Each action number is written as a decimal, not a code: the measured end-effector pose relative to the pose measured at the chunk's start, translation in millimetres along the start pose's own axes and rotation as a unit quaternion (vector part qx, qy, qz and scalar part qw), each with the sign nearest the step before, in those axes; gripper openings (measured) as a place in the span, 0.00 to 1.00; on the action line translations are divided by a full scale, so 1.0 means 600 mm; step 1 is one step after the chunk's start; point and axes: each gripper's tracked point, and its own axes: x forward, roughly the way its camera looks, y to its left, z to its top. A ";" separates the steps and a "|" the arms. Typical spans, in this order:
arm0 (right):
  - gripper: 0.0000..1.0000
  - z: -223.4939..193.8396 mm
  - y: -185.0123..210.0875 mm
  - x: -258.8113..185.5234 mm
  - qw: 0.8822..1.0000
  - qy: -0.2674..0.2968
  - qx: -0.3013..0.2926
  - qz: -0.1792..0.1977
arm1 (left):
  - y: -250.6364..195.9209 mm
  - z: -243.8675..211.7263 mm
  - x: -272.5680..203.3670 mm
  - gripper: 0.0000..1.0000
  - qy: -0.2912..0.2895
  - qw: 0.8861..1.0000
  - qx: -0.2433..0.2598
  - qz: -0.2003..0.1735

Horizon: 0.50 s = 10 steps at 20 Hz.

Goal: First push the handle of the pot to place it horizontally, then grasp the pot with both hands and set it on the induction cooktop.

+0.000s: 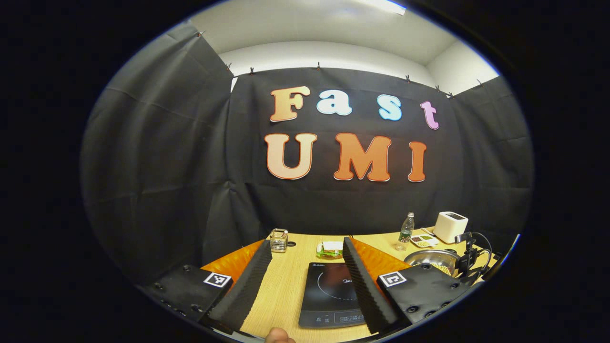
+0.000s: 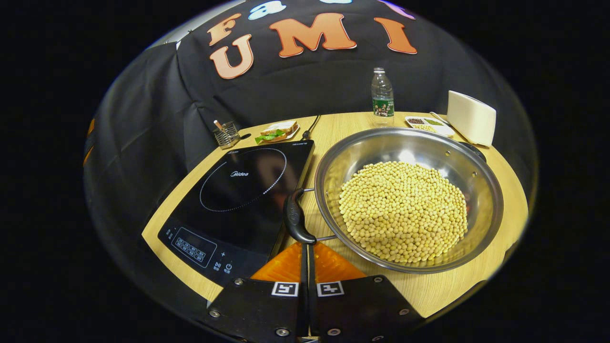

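Observation:
A steel pot (image 2: 348, 157) full of soybeans (image 2: 405, 209) stands on the wooden table, right of the black induction cooktop (image 2: 238, 190). Its black side handle (image 2: 296, 216) hangs over the gap between pot and cooktop, and a second handle (image 2: 472, 147) sits at the far rim. My right gripper (image 2: 305, 245) is shut, its joined tips right at the near end of the side handle. In the left gripper view my left gripper (image 1: 306, 242) stands open above the cooktop (image 1: 329, 290), with the pot (image 1: 429, 258) and the other gripper (image 1: 469, 259) off to the right.
Along the back of the table stand a water bottle (image 2: 382, 93), a white toaster (image 2: 471, 117), a small seasoning tray (image 2: 426, 125), a plate with a sandwich (image 2: 277, 131) and a glass holder (image 2: 225, 134). A fingertip (image 1: 279, 336) shows at the bottom of the left gripper view.

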 end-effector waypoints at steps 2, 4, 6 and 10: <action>0.00 0.007 0.003 0.010 1.000 0.000 0.003 0.000 | 0.000 0.002 -0.003 0.97 -0.003 1.000 0.000 -0.001; 0.01 0.012 0.003 0.018 1.000 -0.001 0.006 -0.001 | -0.004 -0.003 -0.001 0.97 -0.001 1.000 -0.002 -0.003; 0.02 0.019 0.004 0.025 1.000 -0.004 0.001 -0.005 | -0.003 -0.004 0.001 0.97 0.000 1.000 -0.004 -0.004; 0.02 0.031 0.001 0.040 1.000 -0.004 0.006 -0.012 | -0.007 -0.004 0.004 0.97 -0.002 1.000 -0.009 -0.007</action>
